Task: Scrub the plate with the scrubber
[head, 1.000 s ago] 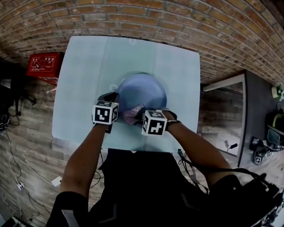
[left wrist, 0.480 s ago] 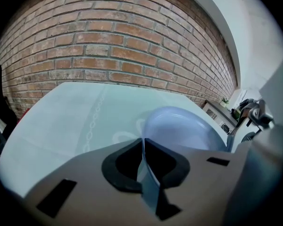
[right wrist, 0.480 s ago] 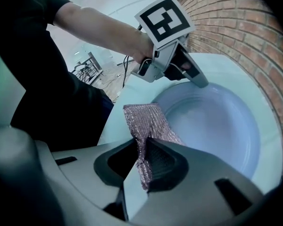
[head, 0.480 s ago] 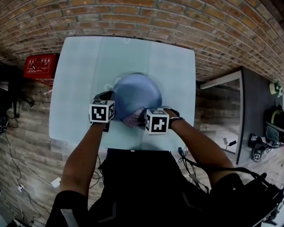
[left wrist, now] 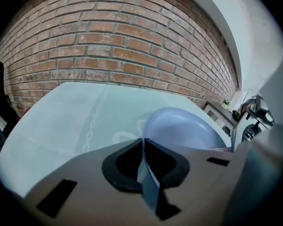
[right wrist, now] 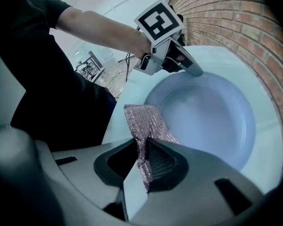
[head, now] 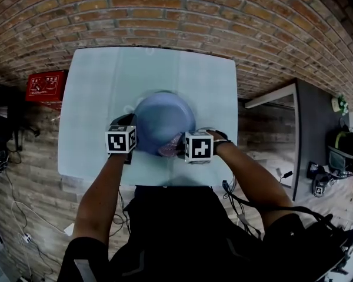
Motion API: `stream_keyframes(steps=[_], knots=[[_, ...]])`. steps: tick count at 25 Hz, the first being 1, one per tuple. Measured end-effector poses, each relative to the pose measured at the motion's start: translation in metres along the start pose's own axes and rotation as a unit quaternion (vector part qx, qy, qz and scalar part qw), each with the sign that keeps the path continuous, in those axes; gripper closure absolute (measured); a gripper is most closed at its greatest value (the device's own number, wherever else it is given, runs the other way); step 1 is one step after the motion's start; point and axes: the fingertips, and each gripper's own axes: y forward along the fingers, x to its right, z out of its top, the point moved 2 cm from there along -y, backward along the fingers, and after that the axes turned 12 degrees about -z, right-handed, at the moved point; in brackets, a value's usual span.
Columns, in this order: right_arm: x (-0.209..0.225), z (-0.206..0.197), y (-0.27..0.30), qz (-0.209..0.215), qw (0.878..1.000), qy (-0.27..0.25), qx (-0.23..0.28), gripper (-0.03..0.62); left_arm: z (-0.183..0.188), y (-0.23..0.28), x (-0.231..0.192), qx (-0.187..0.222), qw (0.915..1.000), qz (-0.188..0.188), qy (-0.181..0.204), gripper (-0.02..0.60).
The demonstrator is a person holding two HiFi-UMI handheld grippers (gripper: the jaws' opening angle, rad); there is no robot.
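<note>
Shifting right since a second ago, the right gripper (right wrist: 144,144) pinches the pink scrubber (right wrist: 146,124) (glittery weave) at the near rim of the blue plate (head: 165,119). The left gripper (left wrist: 142,144) has just been closing its jaws and pinches the plate's left rim. The plate sits mid-width on the table (head: 94,81), toward its near edge. Only the right gripper view shows the left tips on that rim from outside.

Brick wall (head: 165,10), pale table (head: 97,98), wooden floor (head: 23,178)
</note>
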Motion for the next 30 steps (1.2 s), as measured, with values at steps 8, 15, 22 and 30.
stream_keyframes(steps=[8,15,22,30], knots=[[0.009,-0.019,-0.014,-0.018,1.000,0.008,-0.012,0.525,-0.001,0.000,-0.001,0.000,1.0000,0.004,-0.003,0.557],[0.016,-0.020,-0.019,-0.050,0.998,0.034,0.016,0.525,-0.001,-0.001,0.001,0.013,0.9999,0.005,0.002,0.557],[0.038,0.022,-0.043,-0.087,0.985,0.091,0.118,0.526,-0.005,-0.006,0.004,0.011,0.9997,-0.021,-0.007,0.554],[0.090,0.073,-0.046,-0.137,0.944,0.196,0.228,0.528,-0.010,-0.009,0.005,0.011,0.9989,-0.041,-0.017,0.546]])
